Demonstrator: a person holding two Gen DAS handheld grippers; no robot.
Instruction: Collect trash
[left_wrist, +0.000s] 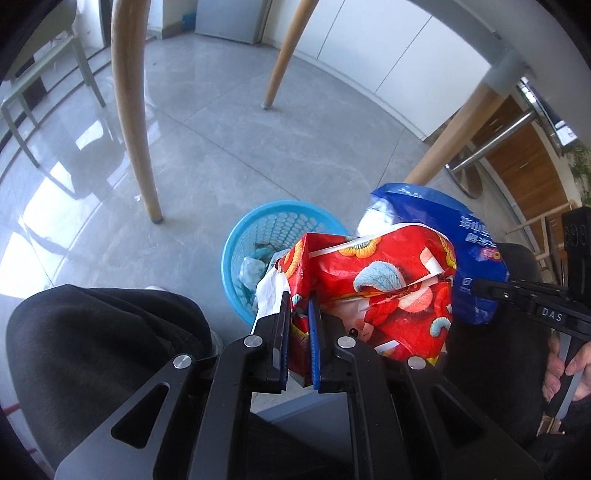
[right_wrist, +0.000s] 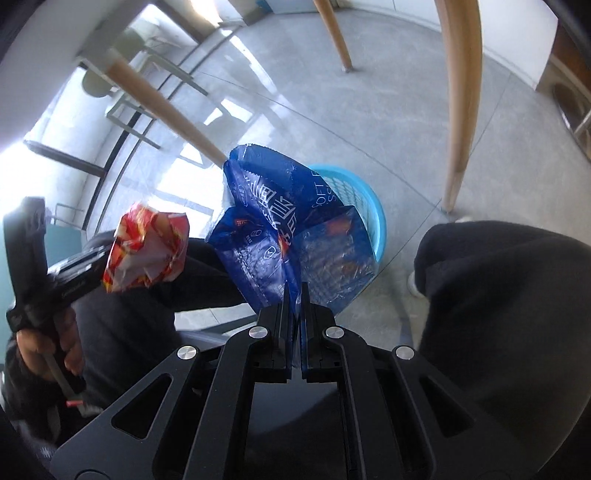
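While I sit with the blue mesh wastebasket (left_wrist: 255, 236) on the floor between my knees, I hold both pieces of trash above it so that each can fall straight in when I let go. My left gripper (left_wrist: 299, 325) is nearly closed, its pads pinching a folded edge of the red patterned wrapper (left_wrist: 373, 280), which bulges out crumpled past the fingertips and hangs over the near rim of the basket. My right gripper (right_wrist: 294, 295) is squeezed down to a thin slit on the bottom edge of the blue plastic tissue bag (right_wrist: 280, 221); the bag stands up from the jaws and covers most of the basket in that view. Crumpled pale scraps (left_wrist: 253, 269) already lie inside the basket. Wooden table legs (left_wrist: 133, 110) stand on the grey tiles beyond, well apart from it.
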